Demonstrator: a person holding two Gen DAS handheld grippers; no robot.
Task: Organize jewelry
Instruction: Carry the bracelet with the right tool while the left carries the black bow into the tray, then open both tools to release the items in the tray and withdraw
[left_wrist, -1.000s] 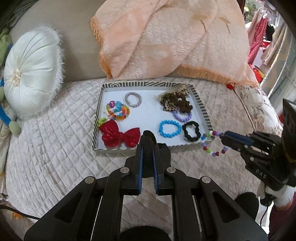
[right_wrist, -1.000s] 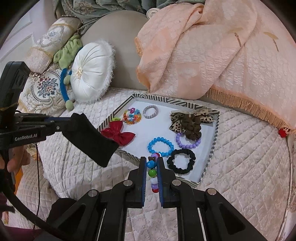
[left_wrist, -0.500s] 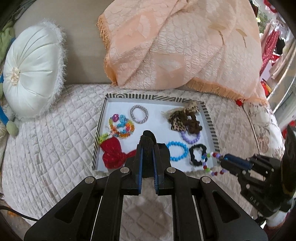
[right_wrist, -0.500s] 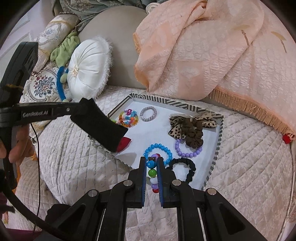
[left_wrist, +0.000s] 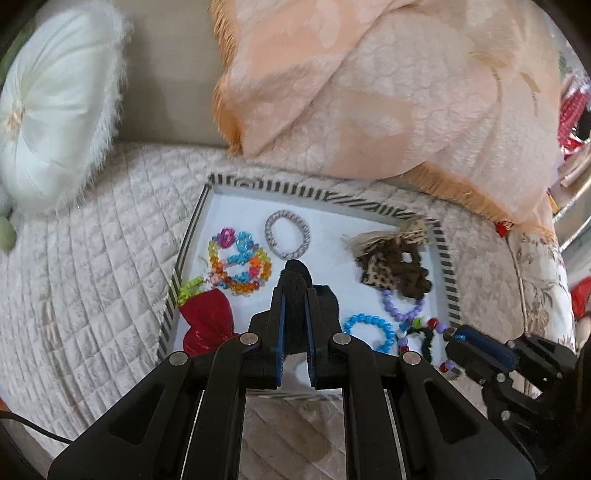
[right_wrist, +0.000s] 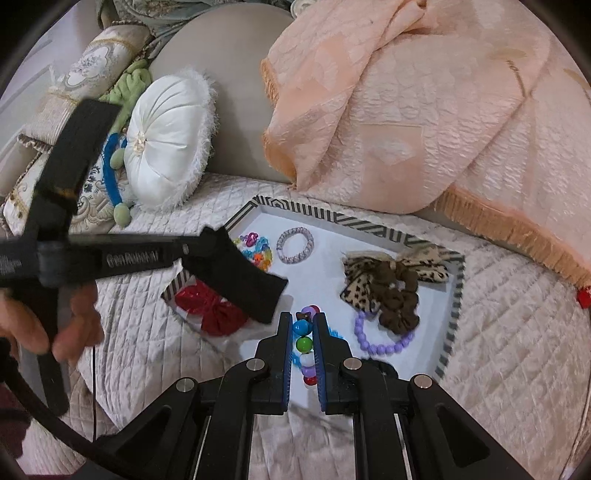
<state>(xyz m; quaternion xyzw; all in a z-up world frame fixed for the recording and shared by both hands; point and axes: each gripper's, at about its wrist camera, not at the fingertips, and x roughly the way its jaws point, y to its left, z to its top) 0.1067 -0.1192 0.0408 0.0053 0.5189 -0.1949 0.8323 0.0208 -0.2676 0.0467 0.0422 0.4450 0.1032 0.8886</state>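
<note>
A striped-rim white tray (left_wrist: 445, 258) (right_wrist: 456, 291) lies on the quilted bed. It holds a red bow (left_wrist: 207, 321), a rainbow bead bracelet (left_wrist: 240, 264), a silver bracelet (left_wrist: 287, 239), a leopard scrunchie (left_wrist: 391, 264), a purple bead bracelet (left_wrist: 402, 308), a blue bead bracelet (left_wrist: 365, 330) and a black scrunchie. My left gripper (left_wrist: 294, 295) is shut on a black cloth piece (left_wrist: 295, 280) over the tray. My right gripper (right_wrist: 303, 328) is shut on a multicoloured bead bracelet (right_wrist: 303, 345), above the tray's near right part, also in the left wrist view (left_wrist: 424, 326).
A white round cushion (left_wrist: 51, 110) lies left of the tray. A peach fringed blanket (left_wrist: 369, 92) is heaped behind it. Patterned pillows and a green and blue soft toy (right_wrist: 118, 155) are at the far left. Quilted bedcover (right_wrist: 517, 332) surrounds the tray.
Both grippers have moved forward over the tray. The right one carried the multicoloured bracelet from outside the tray's near right corner to above the blue bracelet and black scrunchie.
</note>
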